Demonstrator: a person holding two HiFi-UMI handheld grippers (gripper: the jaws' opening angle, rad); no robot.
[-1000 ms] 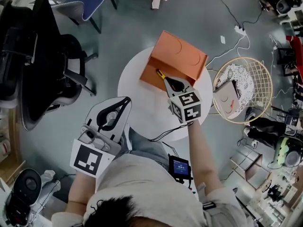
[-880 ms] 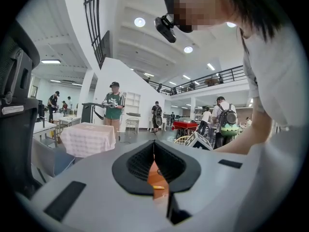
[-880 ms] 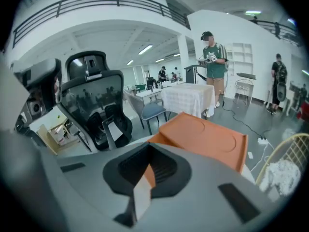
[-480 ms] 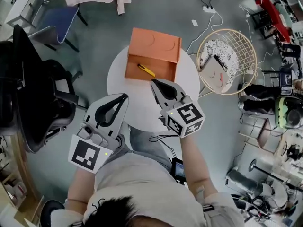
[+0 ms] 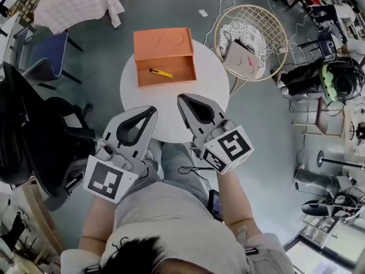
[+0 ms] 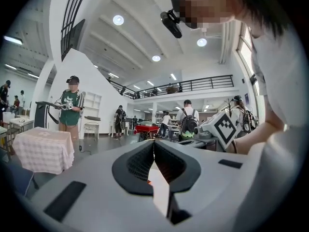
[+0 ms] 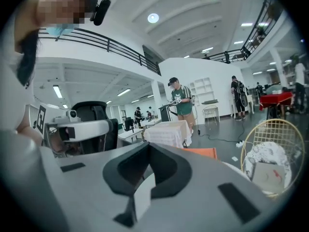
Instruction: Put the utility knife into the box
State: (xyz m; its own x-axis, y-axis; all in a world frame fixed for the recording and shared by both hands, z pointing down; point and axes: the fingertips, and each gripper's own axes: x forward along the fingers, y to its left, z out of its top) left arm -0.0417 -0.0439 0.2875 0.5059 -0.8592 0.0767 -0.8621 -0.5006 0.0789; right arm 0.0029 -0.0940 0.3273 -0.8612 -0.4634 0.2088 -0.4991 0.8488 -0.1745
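Head view: a round white table (image 5: 212, 80) is seen at the centre of the frame; an orange box (image 5: 162, 43) is set on its upper part, with the lid raised behind; the utility knife (image 5: 161, 73), yellow, is seen lying on the floor of the box, left of its middle, apart from both grippers. The left gripper (image 5: 151, 111) is held over the lower left edge of the table and the right gripper (image 5: 181, 98) over its lower middle, both pointed toward the box but well short of it; nothing is carried by either. A wire basket chair (image 5: 272, 23) is placed at the upper right, just beside the table; a black office chair (image 5: 28, 136) is seen at the left, and a table with a checked cloth (image 5: 80, 4) at the upper left corner.

Left gripper view: the jaws are seen closed tip to tip with nothing gripped between them; a sliver of white and orange is shown through the gap lower down; a person in a green shirt (image 6: 71, 105) is seen standing at the left.

Right gripper view: the jaws are likewise pressed together and empty; an edge of the orange box is shown just right of them, and the wire basket chair at the right edge.
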